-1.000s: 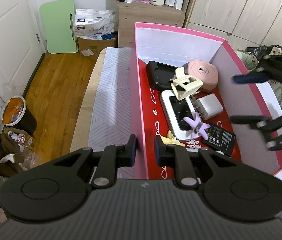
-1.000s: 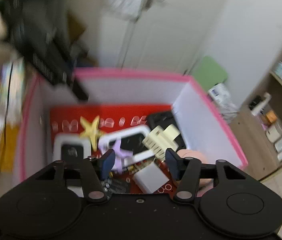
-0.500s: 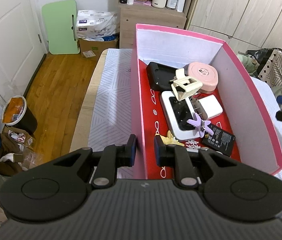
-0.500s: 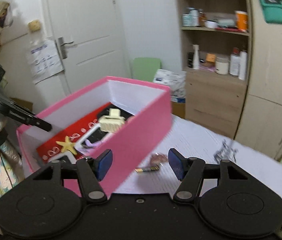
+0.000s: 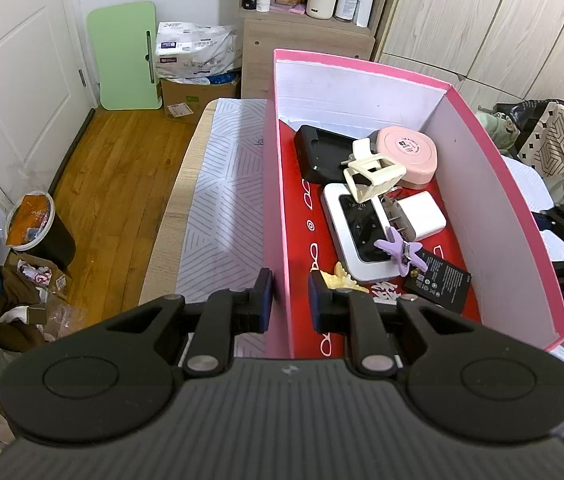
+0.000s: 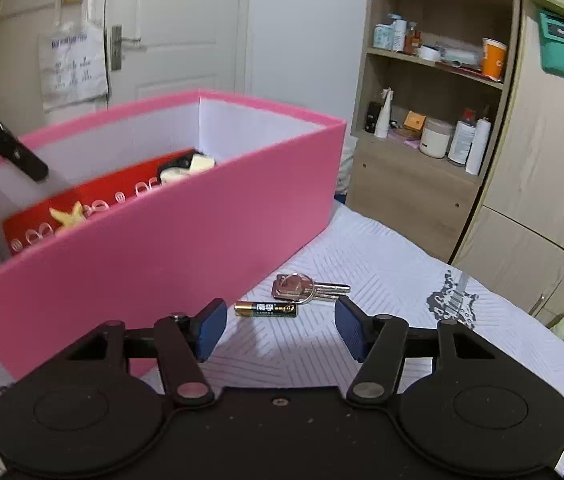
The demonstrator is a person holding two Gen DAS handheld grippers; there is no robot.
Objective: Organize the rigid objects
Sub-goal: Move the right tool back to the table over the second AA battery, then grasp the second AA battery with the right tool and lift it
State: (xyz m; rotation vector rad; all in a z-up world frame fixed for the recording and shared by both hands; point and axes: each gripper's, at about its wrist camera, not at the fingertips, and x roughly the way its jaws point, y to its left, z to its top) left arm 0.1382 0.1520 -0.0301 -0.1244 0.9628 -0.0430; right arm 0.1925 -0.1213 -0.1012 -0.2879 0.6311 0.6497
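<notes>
On the striped white cloth (image 6: 381,264) that covers the table, a pink box (image 5: 493,200) stands with a red, patterned floor. The left gripper (image 5: 285,300) is clamped on the box's left wall, its jaws narrow with one pad on either side of the pink card. Inside, left to right, lie a yellow star clip (image 5: 343,280), a black tray (image 5: 317,152), a white device with a dark screen (image 5: 357,236), a cream claw clip (image 5: 373,172), a purple star clip (image 5: 397,248), a white plug adapter (image 5: 421,216), a round pink case (image 5: 409,152) whose label is too small to read, and a black battery pack (image 5: 439,280) with fine white print. Outside the box's right wall, an AA battery (image 6: 266,309) with gold and green wrap and illegible characters lies on the cloth beside a set of keys (image 6: 305,288) on a ring. The right gripper (image 6: 280,330) hovers just short of the battery, jaws wide apart and holding nothing; they have just closed slightly.
</notes>
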